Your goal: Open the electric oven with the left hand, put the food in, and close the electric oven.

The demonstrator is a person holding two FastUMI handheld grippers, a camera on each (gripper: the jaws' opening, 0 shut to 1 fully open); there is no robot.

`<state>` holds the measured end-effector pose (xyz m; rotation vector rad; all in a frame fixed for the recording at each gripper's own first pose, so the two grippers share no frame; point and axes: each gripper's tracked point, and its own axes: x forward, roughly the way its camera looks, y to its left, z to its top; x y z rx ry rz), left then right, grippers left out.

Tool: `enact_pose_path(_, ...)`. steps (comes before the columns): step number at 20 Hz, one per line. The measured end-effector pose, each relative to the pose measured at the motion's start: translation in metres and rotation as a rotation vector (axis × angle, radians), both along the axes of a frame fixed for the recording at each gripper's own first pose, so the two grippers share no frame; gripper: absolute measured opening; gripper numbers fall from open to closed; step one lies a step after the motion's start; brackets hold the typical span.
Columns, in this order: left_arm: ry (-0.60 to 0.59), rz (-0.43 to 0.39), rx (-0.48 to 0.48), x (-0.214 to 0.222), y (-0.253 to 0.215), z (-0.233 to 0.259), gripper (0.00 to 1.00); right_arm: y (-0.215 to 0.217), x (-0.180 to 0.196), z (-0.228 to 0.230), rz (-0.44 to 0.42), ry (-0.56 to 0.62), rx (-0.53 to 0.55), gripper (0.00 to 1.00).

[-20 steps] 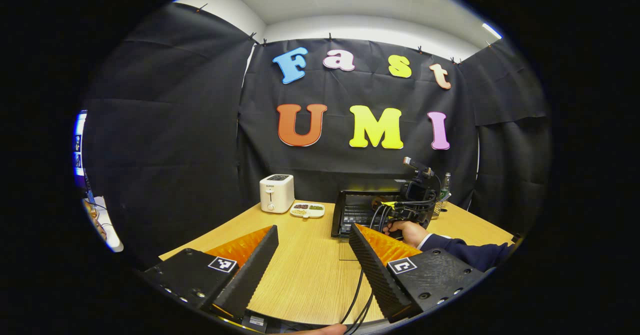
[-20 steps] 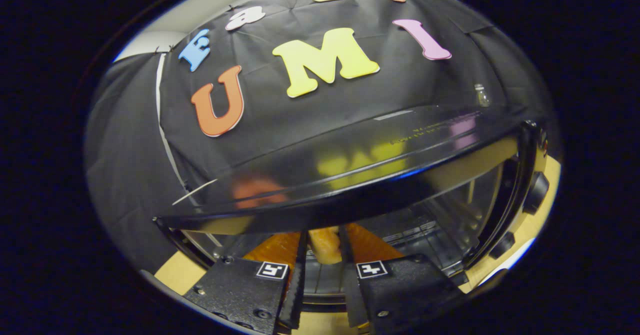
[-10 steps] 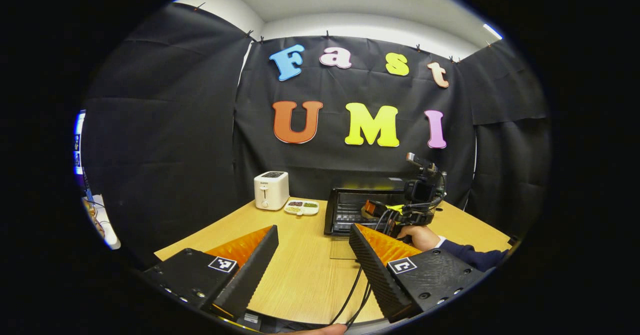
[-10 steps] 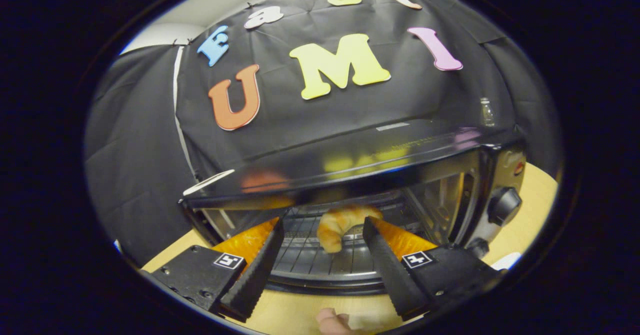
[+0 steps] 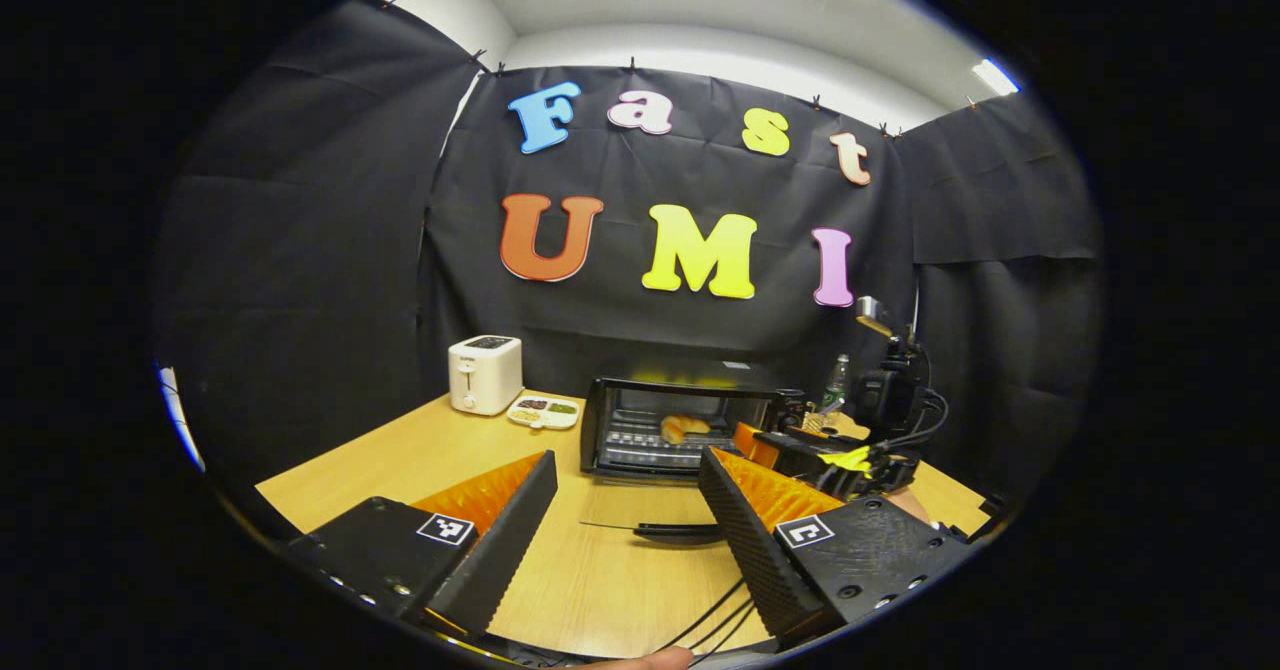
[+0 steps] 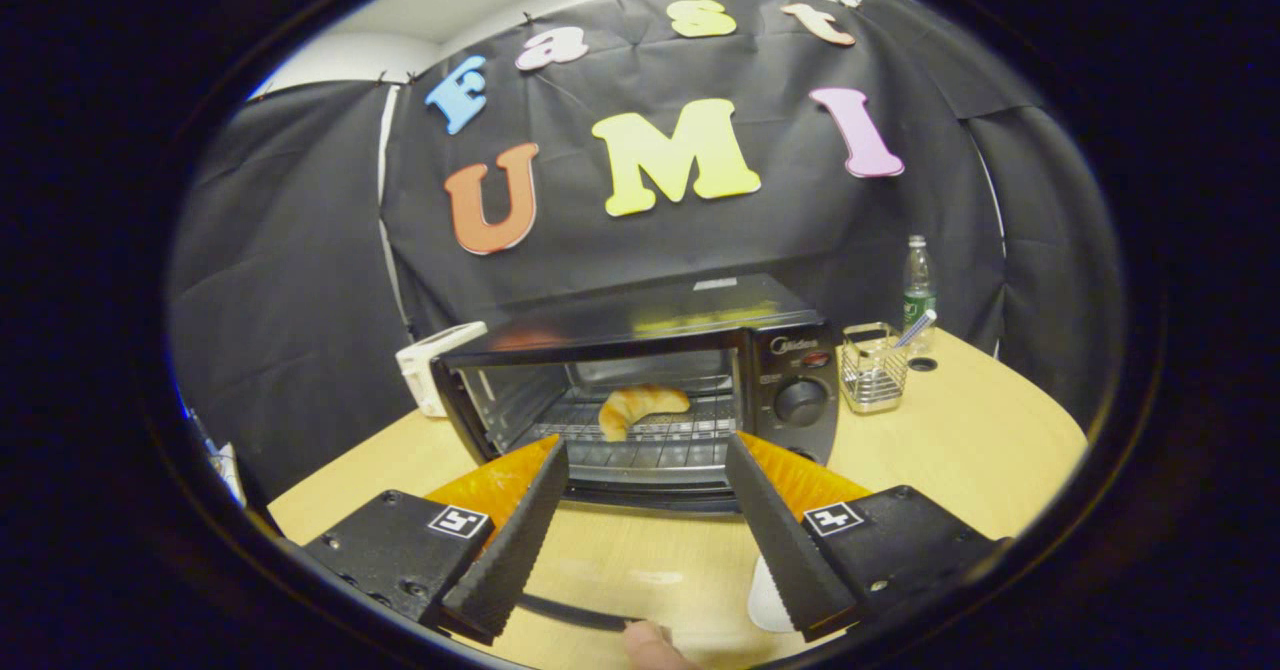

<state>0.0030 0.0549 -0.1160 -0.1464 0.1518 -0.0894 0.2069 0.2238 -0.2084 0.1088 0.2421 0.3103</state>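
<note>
Right gripper view: croissant (image 6: 640,406) lies on the toaster oven (image 6: 640,390) rack, door down. Right gripper (image 6: 640,535) and left gripper (image 5: 625,535) both gape, empty. Next, I judge: left lifts the door shut.

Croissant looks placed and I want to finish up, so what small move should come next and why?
Probably bring the open left claw forward to the black handle of the lowered glass oven door, ready to lift it shut. The golden croissant lies on the wire rack inside the black electric oven, and the open, empty right claw sits outside the cavity, so closing is what remains.
</note>
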Motion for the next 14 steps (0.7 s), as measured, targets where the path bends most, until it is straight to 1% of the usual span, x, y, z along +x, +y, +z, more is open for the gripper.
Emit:
enact_pose_path(1, 0.014, -0.018, -0.002, 0.002, -0.007, -0.004, 0.94, -0.013, -0.011, 0.011, -0.001, -0.017, 0.004, 0.96)
enact_pose_path(2, 0.024, -0.029, 0.003, 0.006, -0.013, -0.007, 0.94, -0.025, -0.021, 0.022, -0.014, -0.034, 0.009, 0.99)
enact_pose_path(3, 0.032, -0.039, 0.011, 0.009, -0.017, -0.011, 0.94, -0.04, -0.031, 0.033, -0.032, -0.049, 0.007, 0.96)
enact_pose_path(4, 0.04, -0.048, 0.02, 0.013, -0.022, -0.014, 0.94, -0.053, -0.041, 0.044, -0.044, -0.068, 0.008, 0.95)
enact_pose_path(5, 0.048, -0.053, 0.029, 0.017, -0.026, -0.018, 0.94, -0.064, -0.052, 0.058, -0.051, -0.086, 0.004, 0.95)
enact_pose_path(6, 0.063, -0.059, 0.036, 0.021, -0.03, -0.024, 0.94, -0.076, -0.063, 0.07, -0.063, -0.107, 0.001, 0.99)
enact_pose_path(7, 0.078, -0.067, 0.042, 0.024, -0.035, -0.03, 0.94, -0.091, -0.073, 0.083, -0.085, -0.122, -0.005, 0.95)
enact_pose_path(9, 0.116, -0.088, 0.059, 0.031, -0.044, -0.043, 0.94, -0.119, -0.095, 0.1, -0.127, -0.139, -0.021, 0.95)
enact_pose_path(10, 0.133, -0.094, 0.074, 0.034, -0.046, -0.048, 0.94, -0.131, -0.105, 0.106, -0.146, -0.137, -0.035, 0.99)
enact_pose_path(11, 0.142, -0.08, 0.091, 0.039, -0.043, -0.052, 0.94, -0.143, -0.116, 0.11, -0.162, -0.136, -0.048, 0.96)
enact_pose_path(12, 0.149, -0.066, 0.107, 0.043, -0.04, -0.055, 0.94, -0.151, -0.127, 0.116, -0.164, -0.141, -0.06, 0.99)
enact_pose_path(13, 0.159, -0.065, 0.115, 0.046, -0.042, -0.062, 0.94, -0.158, -0.139, 0.124, -0.165, -0.158, -0.06, 0.96)
enact_pose_path(14, 0.184, -0.078, 0.116, 0.048, -0.047, -0.07, 0.94, -0.166, -0.147, 0.134, -0.173, -0.174, -0.055, 0.96)
